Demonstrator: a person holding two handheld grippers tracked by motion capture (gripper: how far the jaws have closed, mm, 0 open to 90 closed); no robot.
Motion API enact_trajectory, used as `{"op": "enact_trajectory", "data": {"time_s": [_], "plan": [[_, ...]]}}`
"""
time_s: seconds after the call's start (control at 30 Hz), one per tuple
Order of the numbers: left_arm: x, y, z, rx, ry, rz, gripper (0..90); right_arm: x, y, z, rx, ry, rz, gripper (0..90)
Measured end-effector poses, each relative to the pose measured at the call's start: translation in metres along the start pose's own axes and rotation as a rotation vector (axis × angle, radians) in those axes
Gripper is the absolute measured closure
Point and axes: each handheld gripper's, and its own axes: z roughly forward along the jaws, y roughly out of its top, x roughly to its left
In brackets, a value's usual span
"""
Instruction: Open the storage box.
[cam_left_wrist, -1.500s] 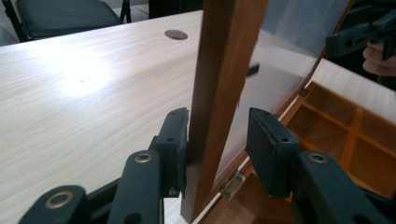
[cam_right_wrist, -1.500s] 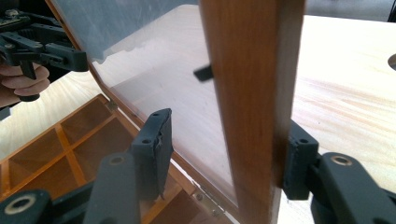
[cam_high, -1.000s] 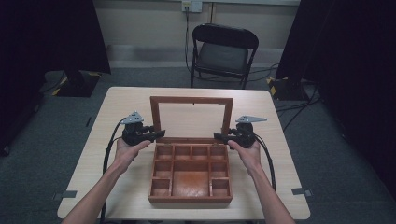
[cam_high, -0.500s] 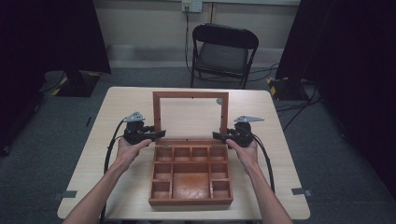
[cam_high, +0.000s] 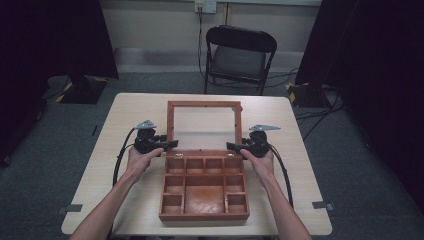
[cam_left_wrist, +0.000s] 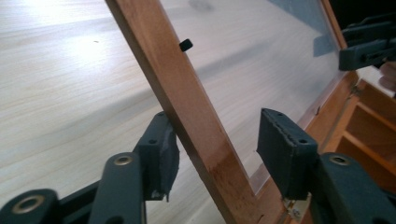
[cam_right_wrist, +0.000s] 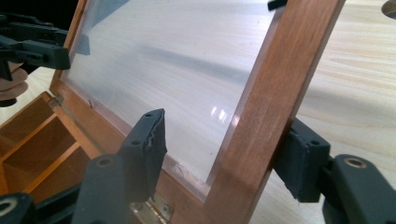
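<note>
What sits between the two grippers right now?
The box's open lid, a wooden frame with a clear pane; left gripper and right gripper straddle its side rails, per the high view.

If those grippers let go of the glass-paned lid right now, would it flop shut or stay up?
Probably stiff: the lid is a wooden frame. It stands near upright on small hinges, so it could tip either way. Its clear pane looks breakable.

You've got a glossy varnished wooden box (cam_high: 204, 192) with a clear shiny lid pane (cam_left_wrist: 261, 42), brass-looking metal hinge (cam_right_wrist: 156, 210), on a pale matt wood-grain table (cam_high: 125, 145). Your jaw pads look like matt, rough-edged rubber.
</note>
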Motion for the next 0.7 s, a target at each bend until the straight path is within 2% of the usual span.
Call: {"op": "enact_trajectory", "data": {"time_s": [0.1, 0.2, 0.3, 0.37, 0.6, 0.67, 0.7], "plan": [[0.0003, -0.0017, 0.0019, 0.025, 0.011, 0.001, 39.8, -0.0008, -0.0013, 0.0021, 0.015, -0.011, -0.005, 34.1], [0.0038, -0.0061, 0.0027, 0.020, 0.000, -0.018, 38.6, -0.0029, -0.0033, 0.0041, 0.024, -0.010, 0.012, 32.2], [0.0053, -0.0074, 0.0030, 0.027, 0.005, -0.036, 36.1, -0.0039, -0.0041, 0.0055, 0.029, -0.017, 0.015, 28.9], [0.0070, -0.0085, 0.0039, 0.033, -0.011, -0.052, 35.3, -0.0030, -0.0040, 0.0060, 0.036, -0.046, 0.002, 26.9], [0.0078, -0.0097, 0.0064, 0.041, -0.018, -0.077, 32.8, -0.0016, -0.0045, 0.0076, 0.039, -0.057, -0.003, 21.8], [0.0087, -0.0101, 0.0065, 0.046, -0.015, -0.080, 32.1, -0.0020, -0.0045, 0.0070, 0.041, -0.057, -0.001, 22.0], [0.0079, -0.0104, 0.0065, 0.036, 0.008, -0.068, 30.8, -0.0021, -0.0047, 0.0069, 0.046, -0.055, -0.001, 22.0]]}}
